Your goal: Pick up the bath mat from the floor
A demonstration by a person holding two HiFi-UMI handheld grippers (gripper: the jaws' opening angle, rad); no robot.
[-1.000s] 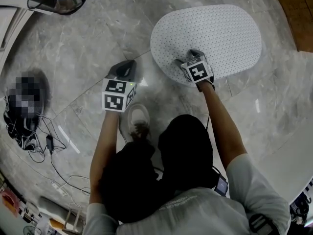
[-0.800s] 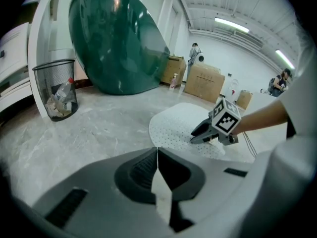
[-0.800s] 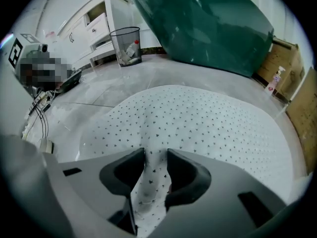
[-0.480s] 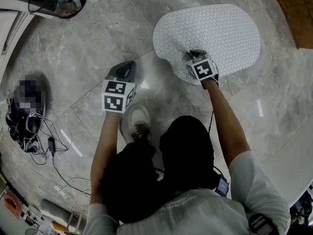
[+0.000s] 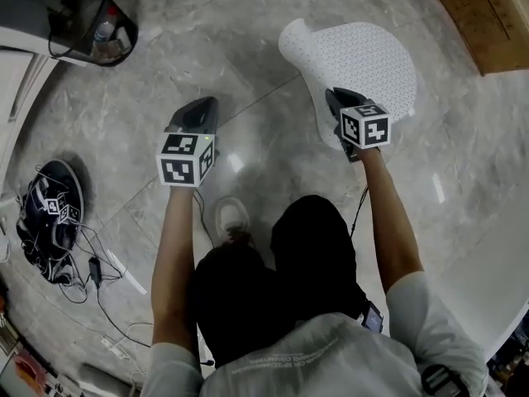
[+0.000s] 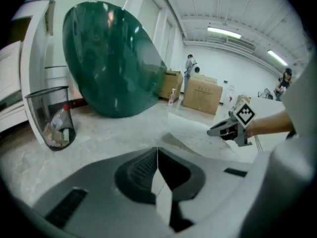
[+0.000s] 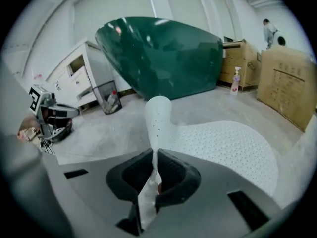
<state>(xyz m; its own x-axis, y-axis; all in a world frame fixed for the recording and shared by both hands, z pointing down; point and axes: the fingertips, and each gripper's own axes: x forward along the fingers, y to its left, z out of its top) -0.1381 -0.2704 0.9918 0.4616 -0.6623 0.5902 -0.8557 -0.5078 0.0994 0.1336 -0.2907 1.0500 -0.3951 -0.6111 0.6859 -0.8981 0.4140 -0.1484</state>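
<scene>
Though clear of mat (image 5: 364,56), wastebasket (image 5: 126,33), cables (image 5: 50,222).

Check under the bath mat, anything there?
Under the raised near edge of the bath mat, only shadowed marble floor shows. The rest lies flat, hiding whatever is beneath it.

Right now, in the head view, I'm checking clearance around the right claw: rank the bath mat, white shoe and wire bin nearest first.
1. Bath mat: pinched in the right claw.
2. White shoe: lower left, by the person's legs.
3. Wire bin: far upper left.
</scene>
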